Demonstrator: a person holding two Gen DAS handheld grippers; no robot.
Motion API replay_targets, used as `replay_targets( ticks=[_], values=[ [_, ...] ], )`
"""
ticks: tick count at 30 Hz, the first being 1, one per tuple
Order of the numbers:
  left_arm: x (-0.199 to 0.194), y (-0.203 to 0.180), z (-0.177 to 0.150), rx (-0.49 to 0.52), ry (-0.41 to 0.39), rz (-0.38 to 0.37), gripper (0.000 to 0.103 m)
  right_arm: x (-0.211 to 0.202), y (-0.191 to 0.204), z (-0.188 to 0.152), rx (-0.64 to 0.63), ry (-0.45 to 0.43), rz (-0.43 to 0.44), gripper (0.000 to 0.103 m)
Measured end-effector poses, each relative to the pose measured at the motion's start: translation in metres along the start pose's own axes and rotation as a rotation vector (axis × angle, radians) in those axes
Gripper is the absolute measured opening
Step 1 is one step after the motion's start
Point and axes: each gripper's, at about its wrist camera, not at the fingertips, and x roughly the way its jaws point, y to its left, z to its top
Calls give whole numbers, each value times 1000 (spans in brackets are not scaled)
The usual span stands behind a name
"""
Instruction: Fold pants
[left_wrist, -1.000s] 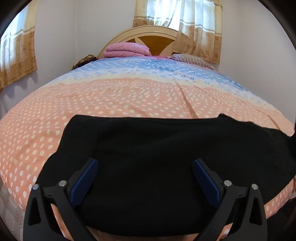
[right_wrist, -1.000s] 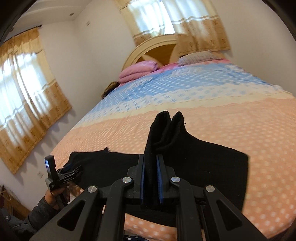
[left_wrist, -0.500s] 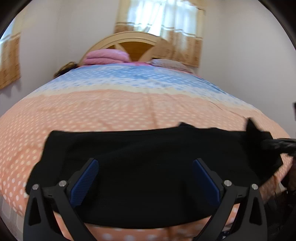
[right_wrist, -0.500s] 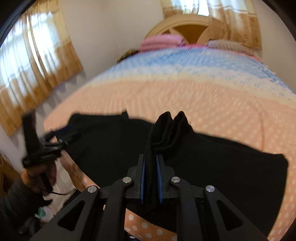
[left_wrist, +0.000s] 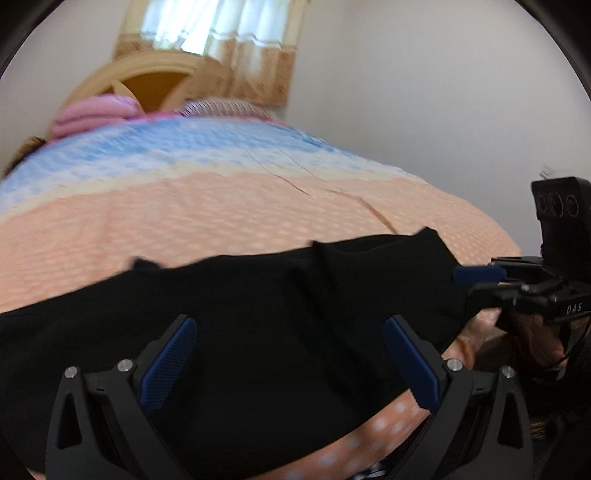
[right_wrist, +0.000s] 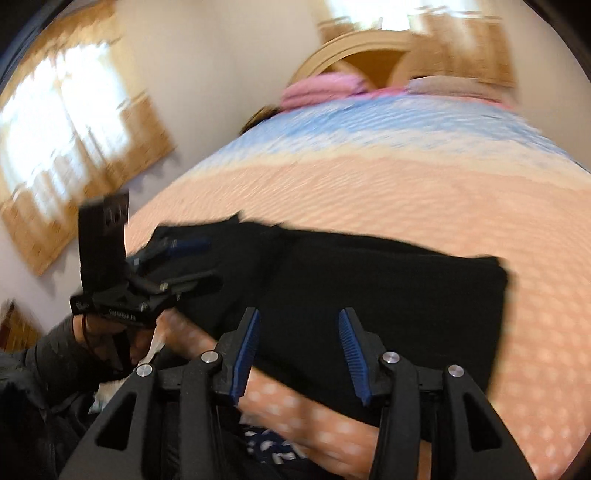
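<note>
The black pants (left_wrist: 258, 314) lie folded in a wide band across the near edge of the bed; they also show in the right wrist view (right_wrist: 369, 288). My left gripper (left_wrist: 291, 354) is open and empty just above the cloth. My right gripper (right_wrist: 299, 350) is open and empty over the pants' near edge. In the left wrist view the right gripper (left_wrist: 480, 277) sits at the pants' right end. In the right wrist view the left gripper (right_wrist: 192, 258) sits at the pants' left end. Both views are blurred by motion.
The bed (left_wrist: 221, 206) has a peach and blue dotted cover. Pink folded bedding (left_wrist: 92, 114) and a pillow (left_wrist: 221, 107) lie by the headboard (left_wrist: 147, 81). Curtained windows (right_wrist: 66, 122) are on the walls. The bed edge is right below the grippers.
My right gripper has opened and let go of the pinched black cloth, which now lies flat. Both grippers have swung; the left view has turned right.
</note>
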Motion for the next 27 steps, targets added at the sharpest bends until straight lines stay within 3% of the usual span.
replay_targets(
  ticks=[4,6,7,8,10,14,18,20,22,24,27],
  values=[
    [35,-11,8,-31,94,-73,78,-18,-43,-12,144,-74,-23,48],
    [42,-18,12,-24,106,-61,77,-23,-60,-17,207,-99,-37,48],
    [41,-20,13,-17,108,-57,68,-24,-66,-18,226,-102,-41,48],
    [41,-21,14,-13,111,-64,42,-25,-72,-18,245,-106,-44,48],
    [40,-19,17,-24,123,-76,11,-29,-77,-18,266,-127,-44,49],
    [20,-13,20,-64,70,-99,11,-40,-70,-16,241,-169,-19,51],
    [8,-1,17,-101,61,-75,11,-42,-39,-15,136,-188,10,60],
    [11,6,15,-111,64,-48,11,-30,-31,-17,98,-142,-2,62],
    [18,12,9,-117,78,-34,12,-9,-31,-20,93,-53,-68,62],
    [26,14,6,-116,95,-18,19,12,-41,-26,131,25,-101,62],
    [27,10,1,-106,75,3,31,10,-40,-29,84,9,-101,62]
  ],
)
